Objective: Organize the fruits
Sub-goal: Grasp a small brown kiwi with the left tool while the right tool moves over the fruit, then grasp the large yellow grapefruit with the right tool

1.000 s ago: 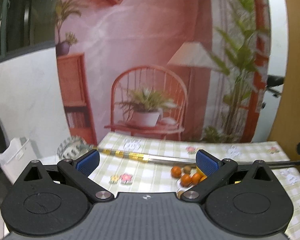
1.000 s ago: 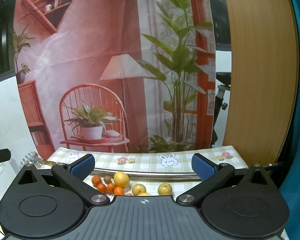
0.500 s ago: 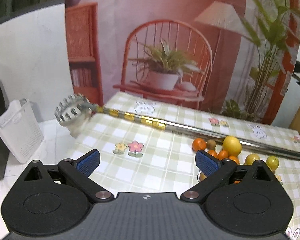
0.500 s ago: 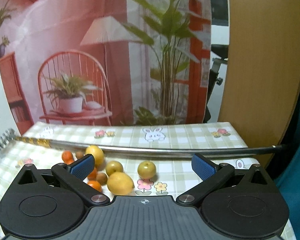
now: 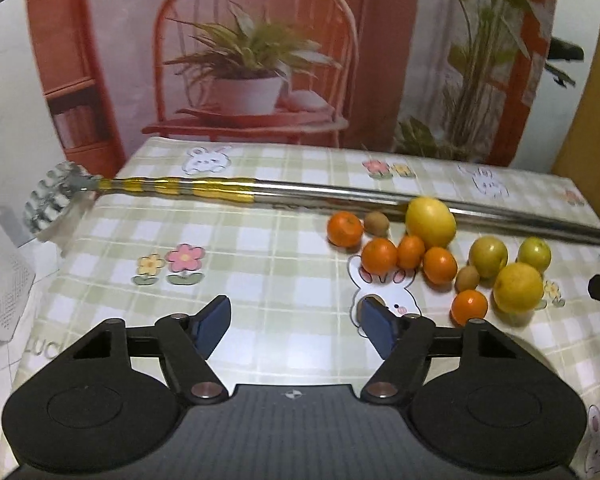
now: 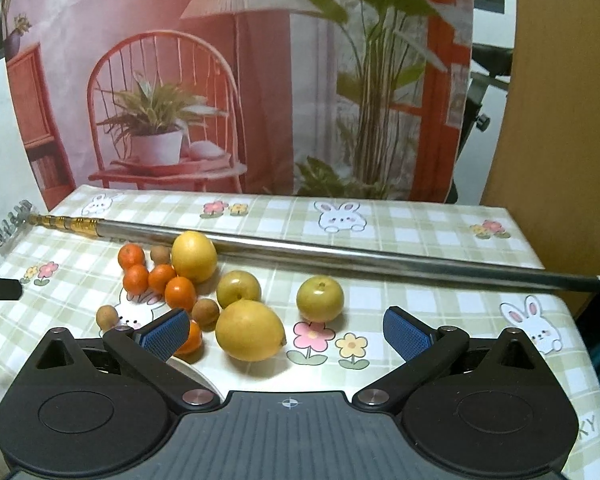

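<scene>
Fruits sit loose in one mixed heap on the checked surface [image 6: 420, 228], just in front of the long metal rod [image 6: 340, 250], which seems to act as a backstop; nothing sorted yet, so likely the start of the task. Near the rod: big lemon [image 6: 193, 256], mandarins [image 6: 162, 278] bunched beside it, small brown longan-like fruits [image 6: 205, 312]. Further from the rod: second lemon [image 6: 249, 330], two yellow-green plums [image 6: 320, 299]. Right tool [image 6: 286, 330] hovers low, tilted down, wide open, empty, second lemon roughly between its pads, probably the first pick. Left tool [image 5: 296, 322] hovers over bare cloth away from the rod, partly open, empty, heap off to its right
</scene>
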A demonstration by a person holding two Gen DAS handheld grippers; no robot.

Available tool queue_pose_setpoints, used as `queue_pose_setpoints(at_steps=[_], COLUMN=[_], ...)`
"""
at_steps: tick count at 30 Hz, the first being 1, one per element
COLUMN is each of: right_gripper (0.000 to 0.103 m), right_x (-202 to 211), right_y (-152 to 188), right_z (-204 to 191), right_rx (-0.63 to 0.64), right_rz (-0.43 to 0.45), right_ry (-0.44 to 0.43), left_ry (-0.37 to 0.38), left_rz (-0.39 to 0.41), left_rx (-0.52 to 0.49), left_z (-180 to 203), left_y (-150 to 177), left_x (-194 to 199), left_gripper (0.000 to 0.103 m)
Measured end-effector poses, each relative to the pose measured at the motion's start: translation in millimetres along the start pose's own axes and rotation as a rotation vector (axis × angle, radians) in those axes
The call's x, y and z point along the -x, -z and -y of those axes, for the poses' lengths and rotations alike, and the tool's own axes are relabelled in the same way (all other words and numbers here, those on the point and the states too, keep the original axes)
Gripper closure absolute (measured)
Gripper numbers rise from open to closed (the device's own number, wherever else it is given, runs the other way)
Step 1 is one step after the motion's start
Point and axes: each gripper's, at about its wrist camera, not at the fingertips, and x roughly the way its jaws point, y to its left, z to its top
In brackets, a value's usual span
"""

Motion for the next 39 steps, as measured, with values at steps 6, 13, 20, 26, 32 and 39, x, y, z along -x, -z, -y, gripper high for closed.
queue_pose_setpoints(at_steps=[6,13,20,26,32,39], right_gripper=[0.003,0.003,0.004,0.005,0.005,0.004], right_x=[-20.3,-35.3,-45.9,-52.5,-56.6,-59.1], right_y=[3.1,8.5,11.8,14.0,16.0,17.9], right_z=[5.8,13.4,18.5,19.2,22.1,24.4], right_rx=[-0.014,-0.028,-0.046,-0.048,-0.06,-0.077], right_rz=[-0.042,-0.058,-0.074,-0.084,-0.094,-0.098], right_ry=[0.0,0.01,0.024,0.029,0.029,0.031], left_ry=[0.041,0.159,0.218,0.218,0.214,0.259], left_rz=[-0.039,-0.092,-0.083,-0.082,-0.064,-0.003], left_rx=[-0.018,-0.021,-0.023,-0.037,-0.049,-0.015], left_z=[10.4,16.6,22.5,31.1,32.3,23.9], left_y=[-3.9,-0.8,1.1,0.4,2.8,3.4], left_x=[-32.1,-62.3,-74.0,-85.0,-90.4,-85.8], left_gripper=[0.036,0.054,0.067,0.071,0.07,0.057])
